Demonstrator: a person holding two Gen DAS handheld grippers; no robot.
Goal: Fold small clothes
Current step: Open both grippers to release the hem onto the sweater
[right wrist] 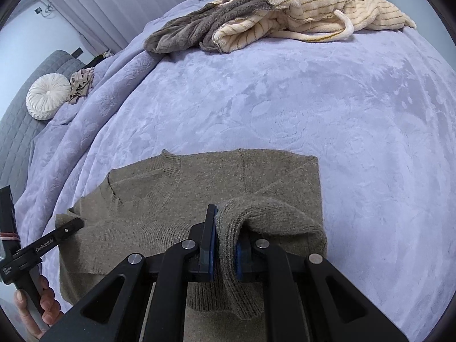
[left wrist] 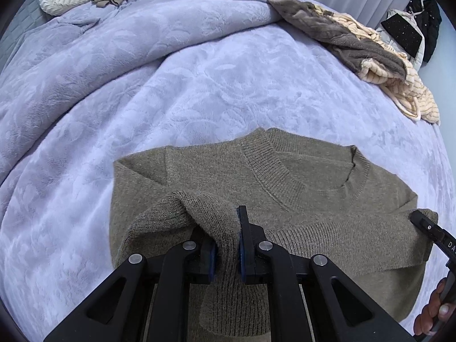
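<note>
Sweater [left wrist: 299,188] hem pinched by both grippers' fingers [left wrist: 242,228] over blanket [left wrist: 199,85]

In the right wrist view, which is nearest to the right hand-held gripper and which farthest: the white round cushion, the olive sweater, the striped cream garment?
1. Olive sweater: clamped in the right hand-held gripper, directly ahead.
2. Striped cream garment: far across the bed, upper right.
3. White round cushion: far left, by the grey headboard; its gap to the striped garment is too close to call.
</note>
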